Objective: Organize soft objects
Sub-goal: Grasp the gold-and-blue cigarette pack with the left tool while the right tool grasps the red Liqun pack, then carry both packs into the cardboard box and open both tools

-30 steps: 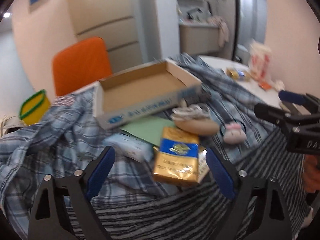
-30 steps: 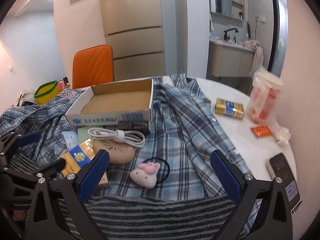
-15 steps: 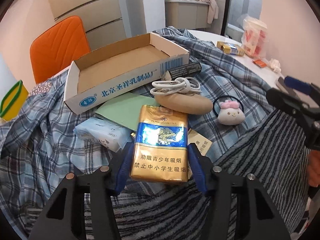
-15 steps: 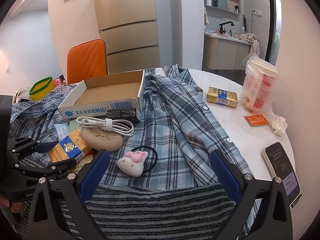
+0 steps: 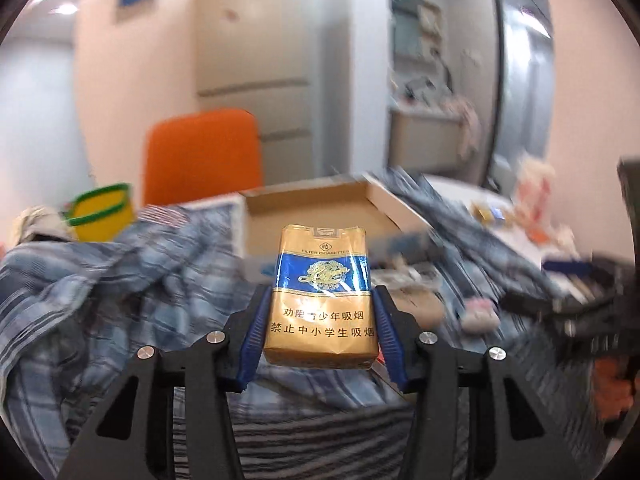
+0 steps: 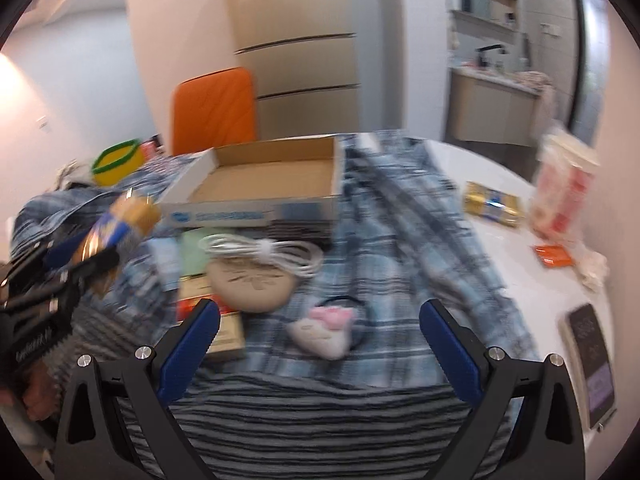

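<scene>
The left gripper (image 5: 320,334) has just squeezed in on the gold and blue packet (image 5: 322,296). Its blue pads press both sides, and the packet is up in the air above the checked shirt (image 6: 400,240), near the front of the cardboard box (image 6: 256,214).

The right gripper (image 6: 318,346) has its fingers spread wide with nothing between them. It hangs over the striped cloth (image 6: 320,420).

The white table (image 6: 520,264) shows bare on the right side, out to its round edge.

The box is open on top and looks empty inside.

I count two gold packets: the held one and another packet (image 6: 492,204) on the table. There is one white cable (image 6: 264,252), one tan pouch (image 6: 250,284), one pink and white plush toy (image 6: 322,330), one phone (image 6: 592,356) and one orange chair (image 6: 212,108). The view is blurry, so small things may be missed.
</scene>
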Demonstrator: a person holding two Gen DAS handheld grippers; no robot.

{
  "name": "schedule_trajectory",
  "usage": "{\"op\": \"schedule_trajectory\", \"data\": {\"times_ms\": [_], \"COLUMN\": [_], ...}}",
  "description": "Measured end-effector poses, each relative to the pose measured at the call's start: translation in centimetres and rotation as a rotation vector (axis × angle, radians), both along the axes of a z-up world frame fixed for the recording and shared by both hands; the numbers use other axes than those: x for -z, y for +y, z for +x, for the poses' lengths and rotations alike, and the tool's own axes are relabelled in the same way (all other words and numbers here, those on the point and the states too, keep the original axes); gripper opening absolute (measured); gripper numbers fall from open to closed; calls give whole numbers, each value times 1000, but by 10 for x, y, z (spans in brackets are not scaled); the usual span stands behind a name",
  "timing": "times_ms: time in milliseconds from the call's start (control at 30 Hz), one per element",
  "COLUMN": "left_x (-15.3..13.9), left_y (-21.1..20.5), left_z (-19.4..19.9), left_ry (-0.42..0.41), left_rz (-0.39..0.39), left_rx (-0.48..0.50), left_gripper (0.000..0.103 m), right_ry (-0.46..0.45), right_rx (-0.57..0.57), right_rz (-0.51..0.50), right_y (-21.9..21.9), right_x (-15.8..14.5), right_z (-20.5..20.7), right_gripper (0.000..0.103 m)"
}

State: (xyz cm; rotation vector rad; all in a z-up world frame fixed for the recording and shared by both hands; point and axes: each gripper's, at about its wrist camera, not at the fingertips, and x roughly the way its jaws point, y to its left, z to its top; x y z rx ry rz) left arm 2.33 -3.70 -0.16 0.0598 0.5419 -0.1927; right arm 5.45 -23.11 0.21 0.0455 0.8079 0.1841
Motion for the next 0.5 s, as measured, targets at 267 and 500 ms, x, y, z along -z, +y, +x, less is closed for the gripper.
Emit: {"op": "schedule_trajectory", "data": {"times_ms": [267,500], "left_x": [3,11], "left_y": [27,23], "left_z": [-4,-10], "left_ry": [-102,-114], "left_rz": [-39,-24], "left_rx": [-151,-157], "left_gripper": [49,49], "right_ry": [157,287], "right_rx": [-180,-223], "right_rz": [76,102], "right_y": [44,65], "right_x": [26,53], "right_z": [19,50], "right_gripper": [88,75]}}
